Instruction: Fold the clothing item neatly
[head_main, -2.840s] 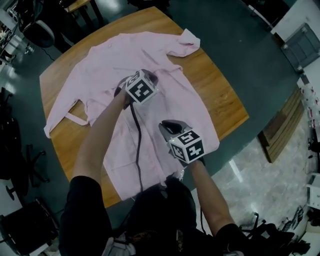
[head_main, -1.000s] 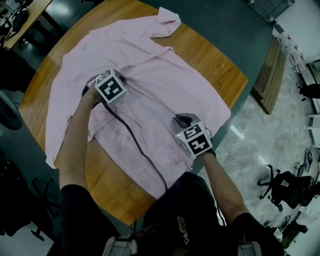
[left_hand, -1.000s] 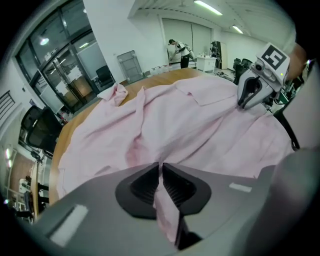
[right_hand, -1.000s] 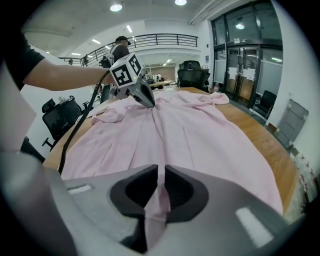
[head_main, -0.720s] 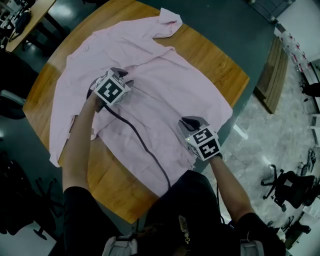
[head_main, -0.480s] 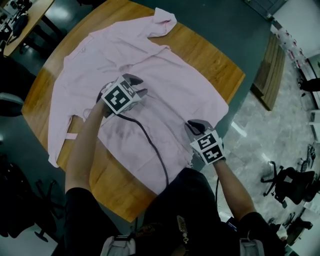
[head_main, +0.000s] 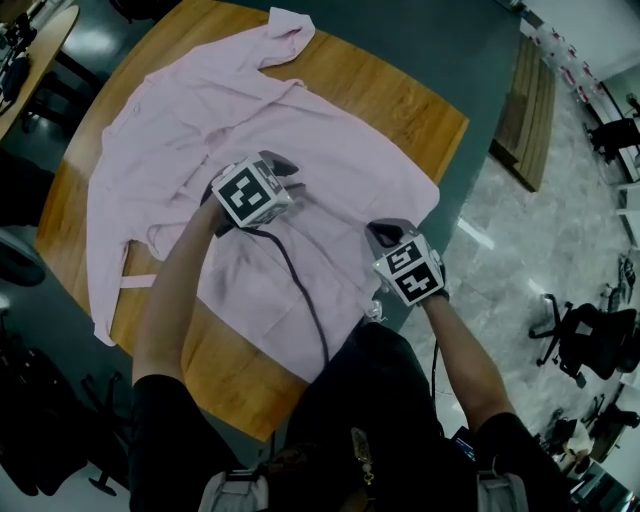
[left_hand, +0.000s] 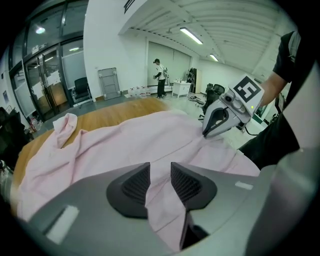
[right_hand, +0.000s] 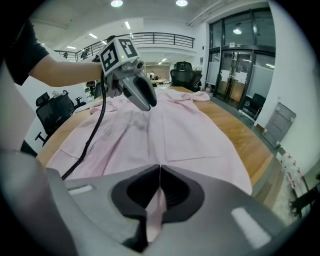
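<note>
One pink shirt lies spread flat over one wooden table. Two grippers are counted, both at the shirt. The left gripper is over mid-shirt. Its jaws stand apart and have just been closing slightly, with a ridge of cloth in the gap and the pads not pressing on it. The right gripper is at the near right edge, jaws together and pinching a fold of shirt. One black cable trails across the cloth.
</note>
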